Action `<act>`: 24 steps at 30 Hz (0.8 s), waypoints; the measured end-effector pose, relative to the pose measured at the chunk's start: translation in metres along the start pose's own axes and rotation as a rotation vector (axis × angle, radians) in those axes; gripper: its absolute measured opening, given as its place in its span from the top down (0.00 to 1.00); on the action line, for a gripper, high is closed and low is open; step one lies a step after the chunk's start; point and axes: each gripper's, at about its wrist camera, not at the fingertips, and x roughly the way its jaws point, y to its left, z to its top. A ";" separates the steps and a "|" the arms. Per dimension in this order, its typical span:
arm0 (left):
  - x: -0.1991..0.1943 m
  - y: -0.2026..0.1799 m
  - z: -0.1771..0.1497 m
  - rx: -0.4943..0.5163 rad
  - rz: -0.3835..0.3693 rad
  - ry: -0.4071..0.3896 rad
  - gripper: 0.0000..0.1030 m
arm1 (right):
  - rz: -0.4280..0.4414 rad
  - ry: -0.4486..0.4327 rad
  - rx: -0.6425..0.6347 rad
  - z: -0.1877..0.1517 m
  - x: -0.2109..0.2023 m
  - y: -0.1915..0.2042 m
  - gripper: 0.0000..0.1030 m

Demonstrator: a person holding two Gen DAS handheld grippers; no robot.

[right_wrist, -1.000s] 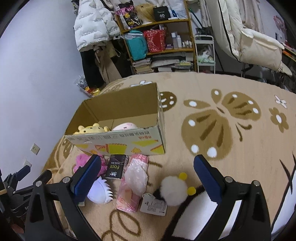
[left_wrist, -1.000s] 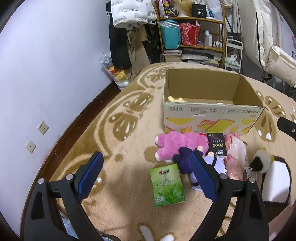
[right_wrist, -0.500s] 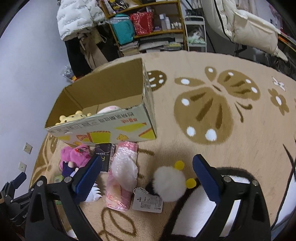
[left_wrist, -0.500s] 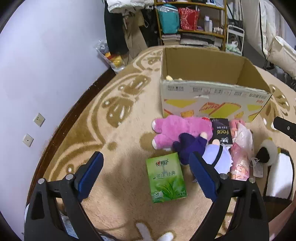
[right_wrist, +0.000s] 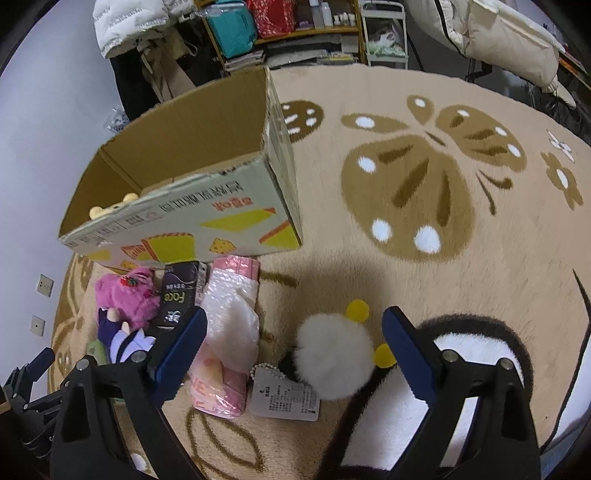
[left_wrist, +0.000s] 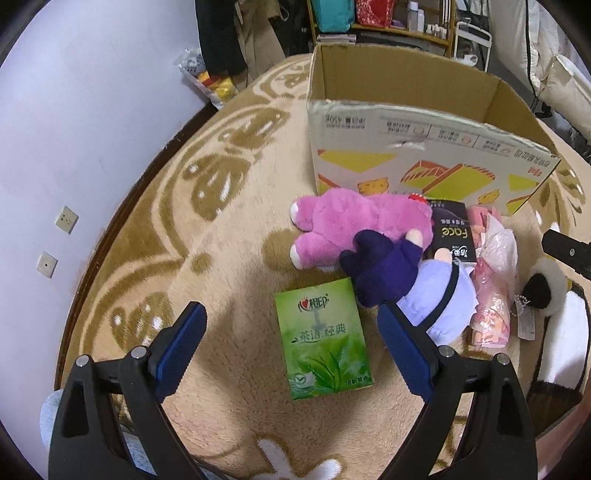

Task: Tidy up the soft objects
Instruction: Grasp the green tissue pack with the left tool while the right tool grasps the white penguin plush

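My left gripper [left_wrist: 291, 325] is open and empty above a green tissue pack [left_wrist: 323, 341] on the rug. Behind the pack lie a pink plush [left_wrist: 354, 225], a purple and lilac doll [left_wrist: 410, 284], a black Face pack [left_wrist: 450, 236] and a pink wrapped pack [left_wrist: 491, 280]. An open cardboard box [left_wrist: 417, 162] stands behind them. My right gripper [right_wrist: 291, 332] is open and empty above a white fluffy plush [right_wrist: 334, 362] with yellow pom-poms and a paper tag [right_wrist: 286, 395]. The box [right_wrist: 192, 225] holds a yellow plush [right_wrist: 107, 208].
A patterned beige rug [right_wrist: 424, 206] covers the floor. A purple wall [left_wrist: 74, 110] with sockets runs along the left. Shelves [right_wrist: 295, 33], hanging coats and a white jacket stand behind the box. A black and white plush slipper [right_wrist: 443, 387] lies under the right gripper.
Both grippers have moved forward and down toward the items on the rug. Nothing was picked up and both stay open.
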 end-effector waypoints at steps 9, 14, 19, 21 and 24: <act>0.013 -0.002 0.000 0.006 0.000 0.045 0.10 | -0.008 0.070 0.031 0.000 0.017 -0.005 0.12; 0.020 -0.007 -0.002 0.023 0.005 0.071 0.10 | -0.003 0.114 0.043 -0.002 0.028 -0.007 0.25; 0.024 -0.007 -0.002 0.013 -0.009 0.083 0.10 | -0.014 0.160 0.042 -0.005 0.039 -0.006 0.48; 0.026 -0.006 -0.002 0.005 -0.013 0.094 0.10 | -0.013 0.173 0.045 -0.006 0.042 -0.007 0.54; 0.032 -0.005 -0.002 -0.001 -0.016 0.112 0.15 | -0.025 0.184 0.051 -0.006 0.045 -0.008 0.61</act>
